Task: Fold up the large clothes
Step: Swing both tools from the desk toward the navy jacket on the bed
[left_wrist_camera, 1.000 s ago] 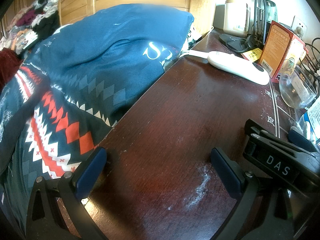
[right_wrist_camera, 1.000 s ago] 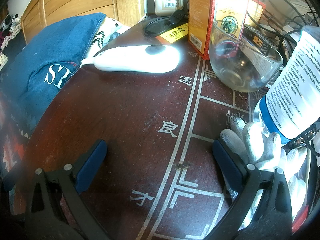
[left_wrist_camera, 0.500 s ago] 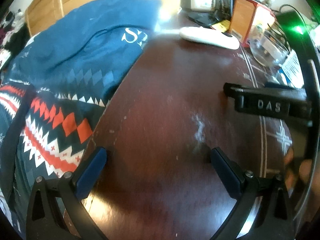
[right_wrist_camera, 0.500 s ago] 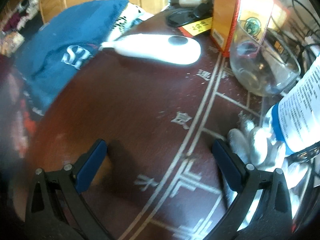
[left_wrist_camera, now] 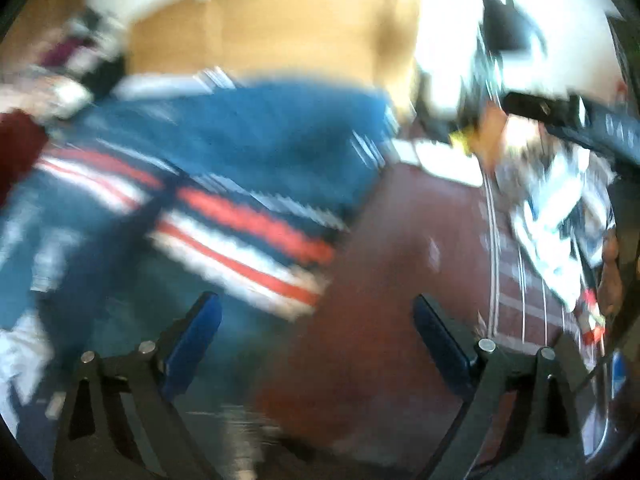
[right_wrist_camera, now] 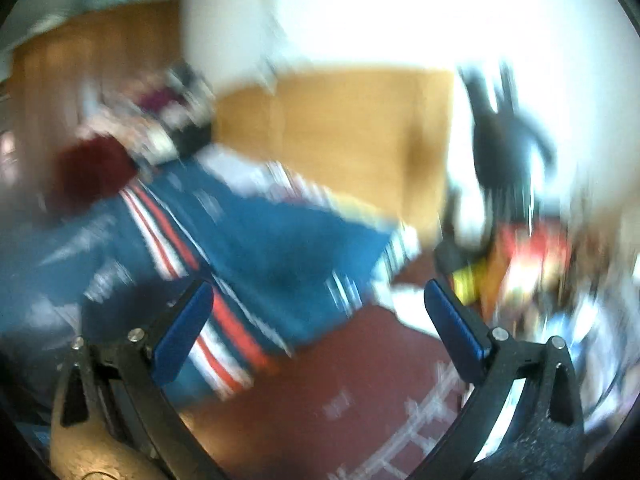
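Both views are heavily blurred. The left gripper (left_wrist_camera: 316, 344) is spread wide with nothing between its blue fingers, and so is the right gripper (right_wrist_camera: 320, 330). The blue garment (left_wrist_camera: 224, 168) with red and white bands fills the left and centre, lying beside a dark red table (left_wrist_camera: 384, 288) at lower right
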`<move>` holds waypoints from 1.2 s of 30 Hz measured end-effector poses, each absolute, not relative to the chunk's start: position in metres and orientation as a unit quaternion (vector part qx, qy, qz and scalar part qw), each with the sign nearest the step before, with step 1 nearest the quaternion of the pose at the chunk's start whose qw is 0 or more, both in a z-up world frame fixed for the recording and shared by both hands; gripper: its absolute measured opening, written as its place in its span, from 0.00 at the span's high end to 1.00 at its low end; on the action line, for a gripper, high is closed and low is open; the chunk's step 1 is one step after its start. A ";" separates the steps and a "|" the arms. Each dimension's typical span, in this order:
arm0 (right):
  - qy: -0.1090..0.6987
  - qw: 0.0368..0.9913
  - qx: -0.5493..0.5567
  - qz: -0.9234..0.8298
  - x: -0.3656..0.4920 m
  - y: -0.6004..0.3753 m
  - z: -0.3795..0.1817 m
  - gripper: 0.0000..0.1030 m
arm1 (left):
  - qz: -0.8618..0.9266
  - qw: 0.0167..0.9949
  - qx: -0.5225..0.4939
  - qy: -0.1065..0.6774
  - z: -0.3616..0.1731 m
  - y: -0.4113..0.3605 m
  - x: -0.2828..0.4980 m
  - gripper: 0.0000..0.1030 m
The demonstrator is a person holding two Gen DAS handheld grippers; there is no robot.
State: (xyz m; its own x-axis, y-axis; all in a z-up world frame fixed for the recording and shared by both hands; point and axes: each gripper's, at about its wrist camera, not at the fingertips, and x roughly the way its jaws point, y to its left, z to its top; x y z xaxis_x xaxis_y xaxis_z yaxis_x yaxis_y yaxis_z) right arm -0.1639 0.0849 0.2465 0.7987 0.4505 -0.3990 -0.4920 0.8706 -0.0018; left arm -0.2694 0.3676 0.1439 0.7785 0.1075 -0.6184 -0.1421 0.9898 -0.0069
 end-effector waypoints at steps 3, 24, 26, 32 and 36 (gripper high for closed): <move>0.008 0.955 -0.068 0.288 -0.255 0.110 0.311 0.00 | 0.156 0.968 0.002 0.197 0.220 0.404 -0.353 0.00; 0.341 0.736 -0.111 0.574 -0.226 0.414 0.085 0.00 | 0.577 0.788 -0.214 0.032 0.106 0.679 -0.726 0.00; 0.387 0.741 -0.111 0.537 -0.177 0.434 0.068 0.00 | 0.581 0.772 -0.241 0.091 0.053 0.704 -0.712 0.00; 0.466 0.752 -0.039 0.464 -0.023 0.447 0.040 0.00 | 0.557 0.736 -0.323 0.210 -0.069 0.770 -0.665 0.00; 0.514 0.743 0.042 0.426 0.054 0.440 0.018 0.00 | 0.544 0.719 -0.340 0.267 -0.115 0.797 -0.633 0.00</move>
State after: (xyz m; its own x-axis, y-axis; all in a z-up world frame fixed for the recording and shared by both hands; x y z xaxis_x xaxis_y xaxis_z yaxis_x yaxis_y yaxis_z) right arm 0.0540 0.4400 0.0184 0.1082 0.6768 -0.7281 -0.5904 0.6330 0.5007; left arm -0.6328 0.7973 -0.1149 0.2651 0.6013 -0.7538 -0.9641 0.1772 -0.1977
